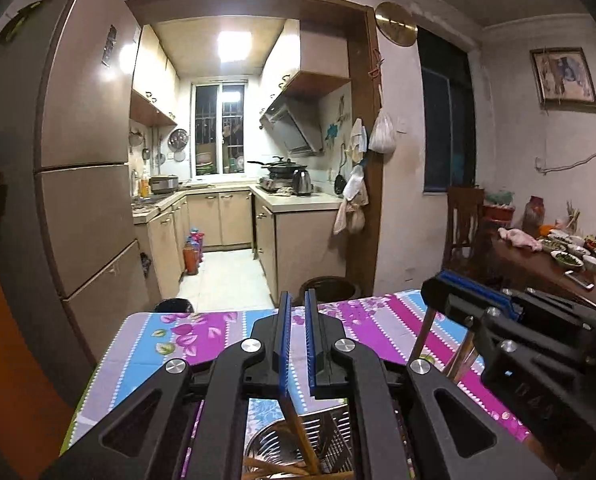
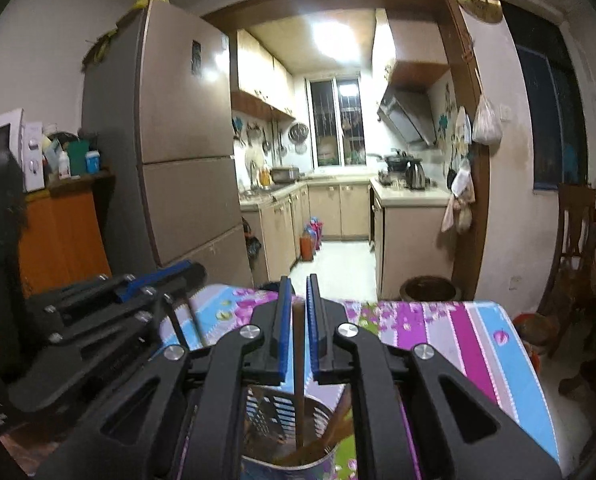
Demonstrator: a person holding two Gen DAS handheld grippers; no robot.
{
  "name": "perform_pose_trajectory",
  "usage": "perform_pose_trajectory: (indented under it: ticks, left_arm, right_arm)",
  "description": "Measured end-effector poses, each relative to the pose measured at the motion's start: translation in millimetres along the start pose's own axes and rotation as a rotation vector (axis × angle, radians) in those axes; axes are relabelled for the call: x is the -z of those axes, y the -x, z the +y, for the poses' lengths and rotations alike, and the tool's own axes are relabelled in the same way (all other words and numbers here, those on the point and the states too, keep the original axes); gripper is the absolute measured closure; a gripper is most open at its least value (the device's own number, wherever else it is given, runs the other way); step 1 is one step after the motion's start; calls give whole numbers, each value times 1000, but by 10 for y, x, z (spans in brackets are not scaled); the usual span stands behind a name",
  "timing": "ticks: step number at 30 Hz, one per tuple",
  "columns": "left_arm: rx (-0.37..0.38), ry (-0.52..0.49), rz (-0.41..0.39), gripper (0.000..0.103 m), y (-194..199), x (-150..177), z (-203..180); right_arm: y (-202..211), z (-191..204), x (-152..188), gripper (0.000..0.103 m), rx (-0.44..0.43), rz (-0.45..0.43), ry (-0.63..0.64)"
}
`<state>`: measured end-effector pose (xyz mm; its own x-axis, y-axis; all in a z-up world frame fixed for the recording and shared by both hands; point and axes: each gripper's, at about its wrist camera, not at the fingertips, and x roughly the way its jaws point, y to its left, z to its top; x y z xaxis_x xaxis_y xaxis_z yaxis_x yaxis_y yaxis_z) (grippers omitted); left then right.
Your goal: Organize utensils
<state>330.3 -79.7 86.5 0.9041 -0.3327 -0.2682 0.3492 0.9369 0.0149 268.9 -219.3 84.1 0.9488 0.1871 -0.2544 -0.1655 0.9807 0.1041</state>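
Nearest, my right gripper (image 2: 296,322): blue-padded jaws drawn in on a long brown wooden chopstick (image 2: 298,376), which stands upright between the pads with its lower end down inside the perforated metal utensil holder (image 2: 276,410). I judge this stick to be mid-insertion, gripped and not yet let go.

My left gripper (image 1: 297,330): jaws narrowly parted, a slim gap showing between the blue pads. A second brown wooden stick (image 1: 298,426) leans off the lower edge of the left pad into the same metal holder (image 1: 329,436); I cannot tell whether the pads pinch it or it merely crosses behind them.

Holder contents, both views: several more wooden sticks (image 1: 270,468) lying and leaning inside, so part of the sorting looks done. Seen from the left wrist, beneath the right gripper, two or three brown handles (image 1: 463,356) rise from the same area; what they belong to is hidden.

Support: table under a striped floral cloth in purple, blue and grey (image 1: 202,328). No loose utensils show on the visible cloth, though the grippers hide the near part.

Beyond: dark round pot (image 2: 427,288) on the floor past the table edge; tall beige refrigerator (image 1: 78,140); kitchen with stove and kettle (image 1: 301,182).

Remaining, as I judge: release the held stick, settle the leaning one.
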Motion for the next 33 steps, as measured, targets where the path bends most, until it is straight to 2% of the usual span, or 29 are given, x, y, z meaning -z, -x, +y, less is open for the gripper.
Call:
perform_pose_trajectory:
  ticks: [2, 6, 10, 11, 12, 13, 14, 16, 18, 19, 20, 22, 23, 24, 27, 30, 33]
  left_arm:
    - [-23, -15, -8, 96, 57, -36, -25]
    - [-88, -42, -55, 96, 262, -161, -52]
    - [-185, -79, -120, 95, 583, -246, -79]
    - [-205, -90, -133, 95, 671, -250, -91]
    - [-217, -95, -139, 95, 740, -248, -110]
    - [-235, -101, -149, 94, 855, -227, -116]
    - [-243, -104, -153, 94, 922, -214, -139]
    - [-267, -118, -162, 90, 1102, -152, -161]
    - [-287, -124, -167, 76, 1261, -81, -187]
    - [-297, -121, -165, 72, 1373, -17, -193]
    - [-300, -116, -161, 63, 1436, 26, -192]
    - [-301, -98, -150, 44, 1618, 164, -187]
    - [-300, -88, -151, 25, 1705, 224, -191]
    - [-305, -73, -162, 13, 1825, 309, -190]
    - [-300, -57, -173, 5, 2089, 491, -223]
    - [-294, -57, -146, 5, 2242, 655, -239]
    - [-279, -38, -94, 5, 2337, 865, -225]
  right_arm:
    - [66, -24, -36, 89, 16, -15, -6]
    - [383, -72, -229, 89, 29, -84, -17]
    - [760, -70, -367, 87, 52, -149, 16]
    - [861, -66, -377, 82, 60, -162, 28]
    - [996, -50, -379, 69, 69, -178, 40]
    - [1101, -46, -370, 61, 74, -189, 44]
    - [1261, -33, -331, 45, 74, -207, 46]
    - [1473, -17, -267, 35, 68, -226, 54]
    - [1704, 24, -139, 16, 68, -231, 60]
    - [1797, 35, -80, 12, 67, -237, 60]
    - [1889, 41, -17, 6, 65, -242, 61]
    - [2073, 65, 152, 5, 83, -253, 61]
    - [2140, 74, 223, 5, 99, -257, 59]
    - [2225, 81, 332, 5, 115, -256, 54]
    - [2290, 106, 537, 5, 164, -186, 80]
    - [2339, 140, 743, 5, 255, -150, 110]
    - [2443, 149, 956, 5, 275, -139, 94]
